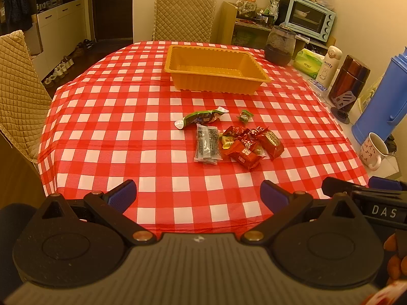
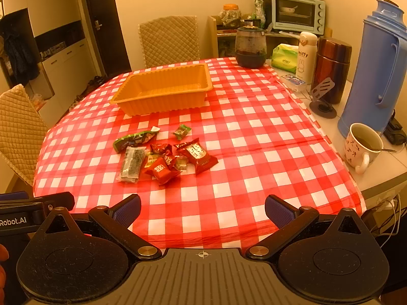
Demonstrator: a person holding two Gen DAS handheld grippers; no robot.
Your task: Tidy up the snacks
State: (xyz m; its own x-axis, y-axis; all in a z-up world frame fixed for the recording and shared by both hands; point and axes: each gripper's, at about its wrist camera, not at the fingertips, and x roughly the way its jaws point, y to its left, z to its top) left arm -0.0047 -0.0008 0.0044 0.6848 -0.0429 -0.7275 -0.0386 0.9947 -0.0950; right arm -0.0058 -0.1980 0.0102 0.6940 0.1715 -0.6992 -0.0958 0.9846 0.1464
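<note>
Both blue pads of my left gripper (image 1: pixel 198 195) sit spread wide, nothing between them. Snack pile (image 1: pixel 229 137) lies ahead and slightly right on the checkered tablecloth (image 1: pixel 114 117); the clear grey packet (image 1: pixel 207 144) points its long axis away from me. Orange tray (image 1: pixel 216 68) sits beyond, empty.

Right view: right gripper (image 2: pixel 203 211) equally splayed, holding nothing. Pile sits ahead-left here, so I'd say neither's clearly nearer. Cluttered counter with mug (image 2: pixel 362 147) and blue thermos (image 2: pixel 376 71) off right.

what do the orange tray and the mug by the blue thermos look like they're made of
Orange tray: likely thin molded plastic, glossy, judging by its ribbed walls and flared rim. Mug: probably glazed ceramic, white with red figures and a thick handle.
</note>
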